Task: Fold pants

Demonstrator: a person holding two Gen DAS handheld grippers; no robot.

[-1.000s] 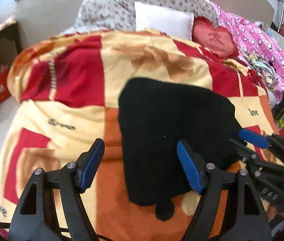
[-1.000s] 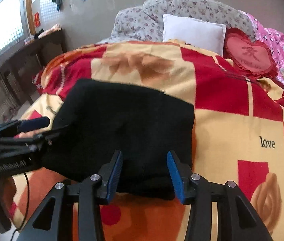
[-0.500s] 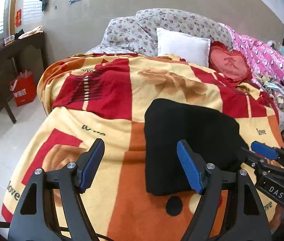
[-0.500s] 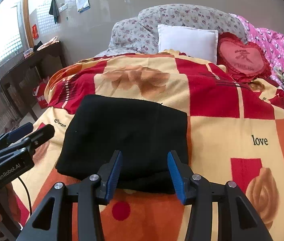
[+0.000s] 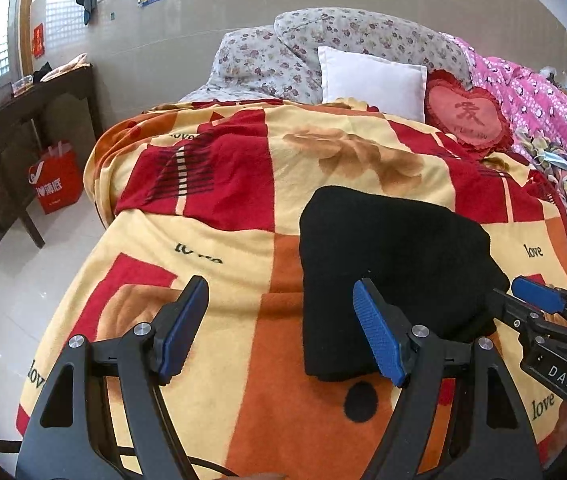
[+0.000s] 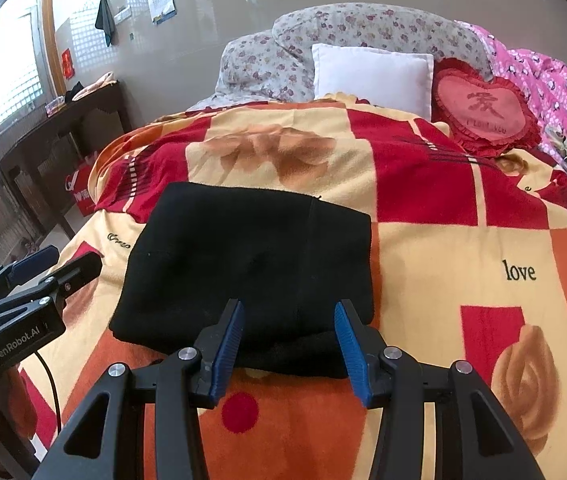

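Pants (image 6: 251,264): black, folded into flat rectangle on blanket (image 6: 463,248), red/yellow/orange w/ "love" print. Right gripper (image 6: 289,344): jaws apart, empty, at pants' near edge. Left gripper (image 6: 43,272): at left, beside pants. White pillow (image 6: 371,76) & heart cushion (image 6: 487,108) at head end.

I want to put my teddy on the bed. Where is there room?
Bare patterned blanket lies right of the folded black pants, around the word love, and between the pants and white pillow. It is crowded by the red heart cushion.
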